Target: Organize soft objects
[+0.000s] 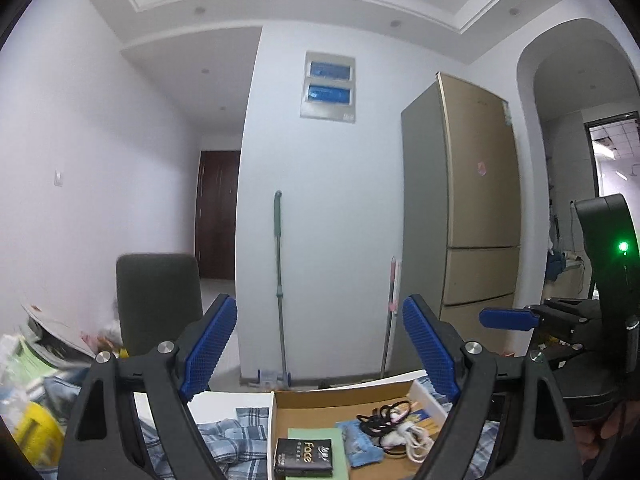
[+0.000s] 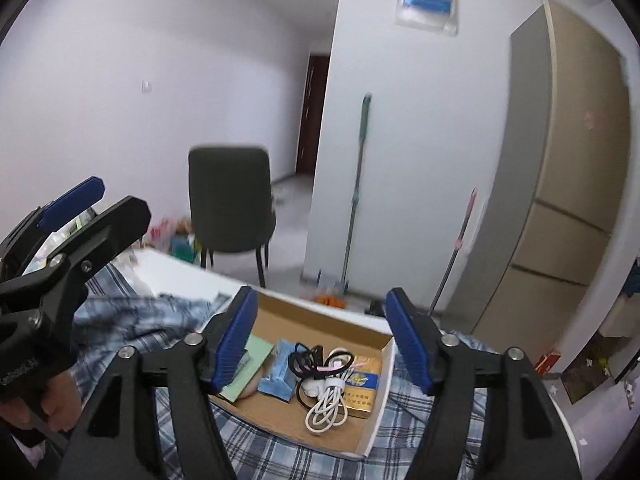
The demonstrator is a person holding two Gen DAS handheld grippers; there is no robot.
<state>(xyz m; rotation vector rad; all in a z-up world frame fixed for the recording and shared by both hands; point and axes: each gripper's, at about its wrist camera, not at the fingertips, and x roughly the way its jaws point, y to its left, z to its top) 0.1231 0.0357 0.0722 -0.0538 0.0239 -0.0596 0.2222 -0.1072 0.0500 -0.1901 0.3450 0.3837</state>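
So the cardboard box [image 2: 316,322] is loaded with a white cable [image 2: 326,404], black cord [image 2: 306,356], gold pack [image 2: 362,386] and blue packet [image 2: 278,372]. Both the left gripper [image 1: 320,344] and right gripper [image 2: 320,338] are spread wide, nothing pinched.

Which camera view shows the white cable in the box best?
The right wrist view. There the white cable lies whole in the box, its coil seen from above between the open tongs. In the left wrist view the cable sits low at the frame's edge, seen at a flat angle and partly hidden behind the tongs' arm.

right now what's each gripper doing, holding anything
Left gripper: open, nothing between its pads.
Right gripper: open, nothing held; it hangs above the cardboard box.
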